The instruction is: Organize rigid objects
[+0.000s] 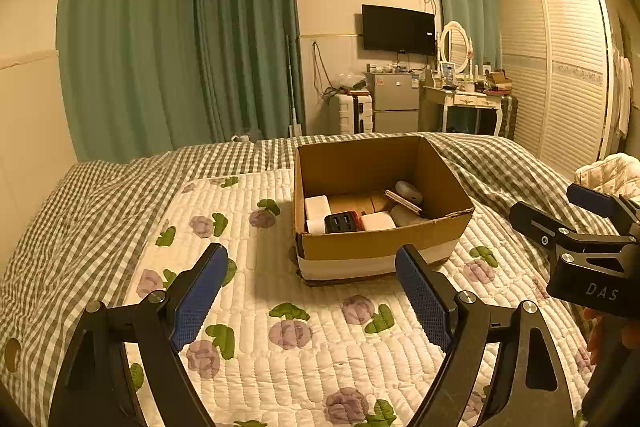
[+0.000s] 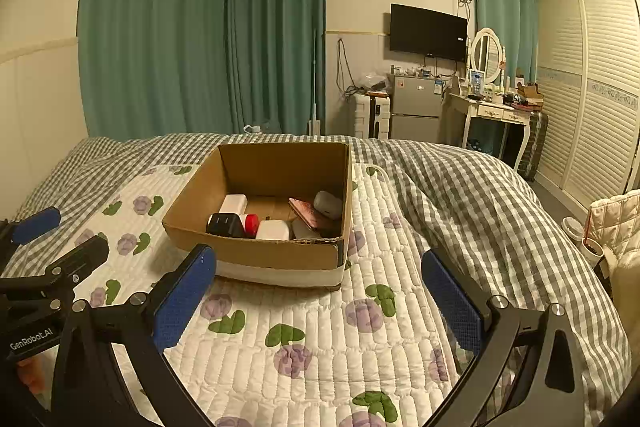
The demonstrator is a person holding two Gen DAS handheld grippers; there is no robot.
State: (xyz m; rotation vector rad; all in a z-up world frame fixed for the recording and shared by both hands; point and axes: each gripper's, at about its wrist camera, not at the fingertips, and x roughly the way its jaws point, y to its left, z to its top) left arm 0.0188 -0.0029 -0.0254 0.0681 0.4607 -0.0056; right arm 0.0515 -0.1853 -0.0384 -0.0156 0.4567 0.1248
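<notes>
Warm lamplight fills a bedroom with green curtains, and we work over a bed (image 1: pixel 100 211) covered by a gingham duvet and a quilted floral pad (image 1: pixel 304 347). Straight ahead of our left gripper (image 1: pixel 312 279), whose jaws stand spread wide with nothing between them, sits an open cardboard box (image 1: pixel 384 243) on the pad; our right gripper (image 2: pixel 320 291) is likewise released and empty, with the same box ahead of it and slightly to its left. Inside the box we see the rigid objects gathered along the near wall and the right side: a black block with slots (image 2: pixel 226 225), a red-capped item (image 2: pixel 252 224) beside it, white blocks (image 2: pixel 273 230), a grey rounded case (image 2: pixel 328 205) and a flat reddish piece (image 2: pixel 308 213) leaning against it. We judge these sit in the box because it serves as the collecting container, its high walls keeping loose pieces from rolling on the soft bedding. Between our grippers and the box the pad carries no loose item that we can see, so the sorting looks largely done. Both grippers hang apart from each other and well short of the box, touching nothing.
</notes>
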